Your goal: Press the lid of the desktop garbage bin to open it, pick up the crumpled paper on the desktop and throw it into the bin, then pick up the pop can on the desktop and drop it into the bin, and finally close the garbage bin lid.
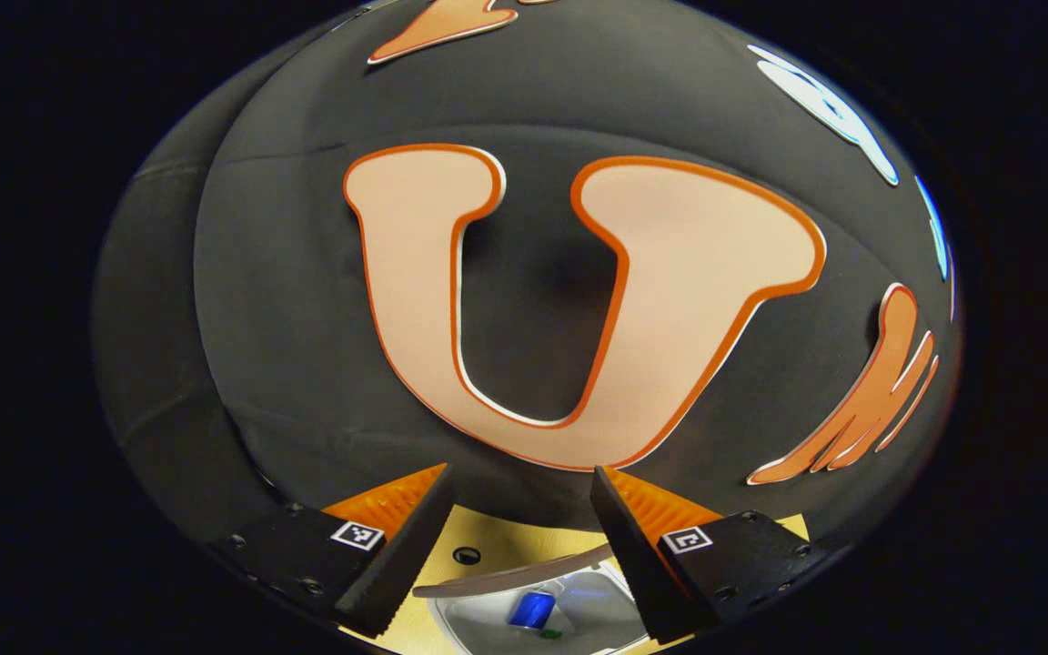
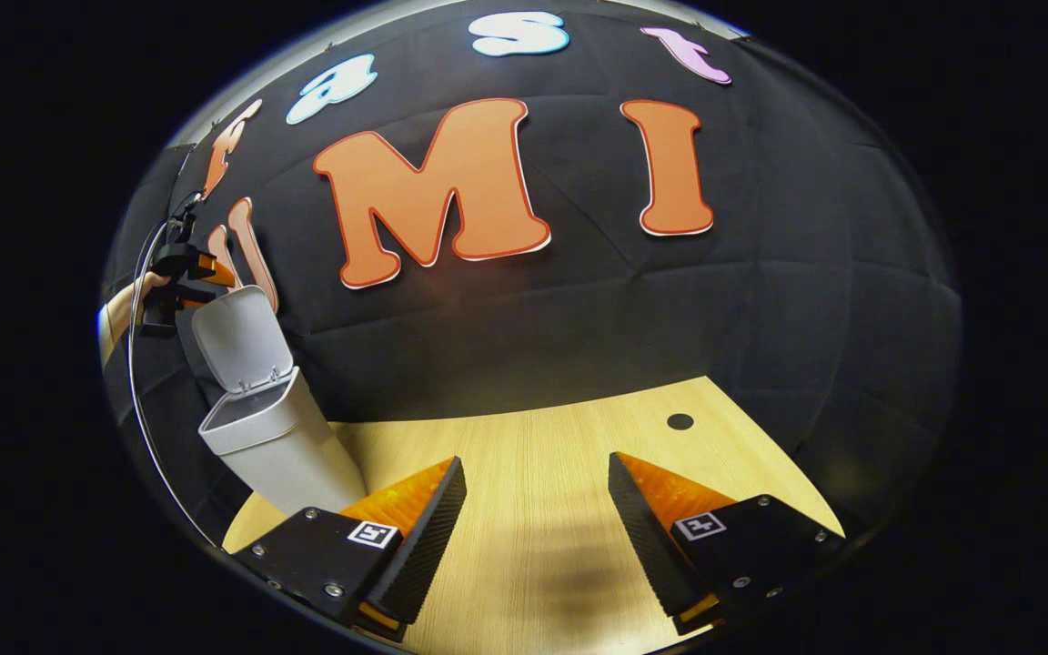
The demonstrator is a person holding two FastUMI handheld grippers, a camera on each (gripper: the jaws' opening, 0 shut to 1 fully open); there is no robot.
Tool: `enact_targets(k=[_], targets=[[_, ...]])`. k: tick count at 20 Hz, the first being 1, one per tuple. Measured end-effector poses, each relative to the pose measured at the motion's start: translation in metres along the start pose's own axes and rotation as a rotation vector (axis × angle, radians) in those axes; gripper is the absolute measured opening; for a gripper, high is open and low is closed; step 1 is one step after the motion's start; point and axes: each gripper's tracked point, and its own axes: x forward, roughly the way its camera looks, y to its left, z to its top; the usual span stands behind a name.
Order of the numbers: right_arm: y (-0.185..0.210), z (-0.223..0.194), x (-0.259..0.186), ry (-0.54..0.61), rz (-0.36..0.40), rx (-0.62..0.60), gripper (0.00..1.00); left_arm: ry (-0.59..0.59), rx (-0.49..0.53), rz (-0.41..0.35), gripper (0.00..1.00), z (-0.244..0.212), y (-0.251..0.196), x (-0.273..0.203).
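Observation:
The white desktop bin [image 2: 274, 446] stands at the table's left end with its lid [image 2: 242, 341] swung upright. In the left gripper view I look down into the bin's open mouth [image 1: 579, 619], where the blue pop can [image 1: 533, 608] lies inside; the raised lid's edge [image 1: 524, 573] crosses just above it. My left gripper [image 1: 519, 482] hovers open over the bin with nothing between its fingers. In the right gripper view the left gripper [image 2: 186, 273] sits by the lid's top edge, held by a hand [image 2: 128, 305]. My right gripper [image 2: 535, 464] is open and empty, low over the table.
The light wooden table [image 2: 542, 437] stretches from the bin to the right, with a small dark round hole [image 2: 680, 421] near its back edge. Another such hole [image 1: 467, 554] lies beside the bin. The black cloth wall stands close behind.

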Motion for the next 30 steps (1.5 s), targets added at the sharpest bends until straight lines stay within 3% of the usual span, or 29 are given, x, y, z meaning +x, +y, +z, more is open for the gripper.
enact_targets(k=[8,14,17,18,21,25,30], targets=[[0.019,-0.009,0.007,0.032,0.060,0.032,0.94,0.069,0.012,-0.084,0.95,-0.049,-0.013,-0.020],[0.028,-0.009,0.005,0.028,0.087,0.013,0.94,0.094,-0.050,-0.141,0.96,-0.120,-0.028,-0.043],[0.029,-0.009,0.004,0.032,0.095,0.016,0.94,0.168,-0.036,-0.124,0.92,-0.170,-0.029,-0.053],[0.030,-0.008,0.003,0.030,0.098,0.017,0.94,0.186,-0.019,-0.114,0.97,-0.184,-0.027,-0.058],[0.031,-0.008,0.001,0.028,0.108,0.014,0.94,0.200,0.068,-0.098,0.97,-0.212,-0.030,-0.063],[0.036,-0.007,-0.001,0.028,0.128,0.012,0.94,0.236,0.169,-0.103,0.97,-0.223,-0.025,-0.062],[0.037,-0.007,-0.004,0.027,0.144,0.014,0.94,0.208,0.160,-0.073,0.98,-0.216,-0.026,-0.062]])
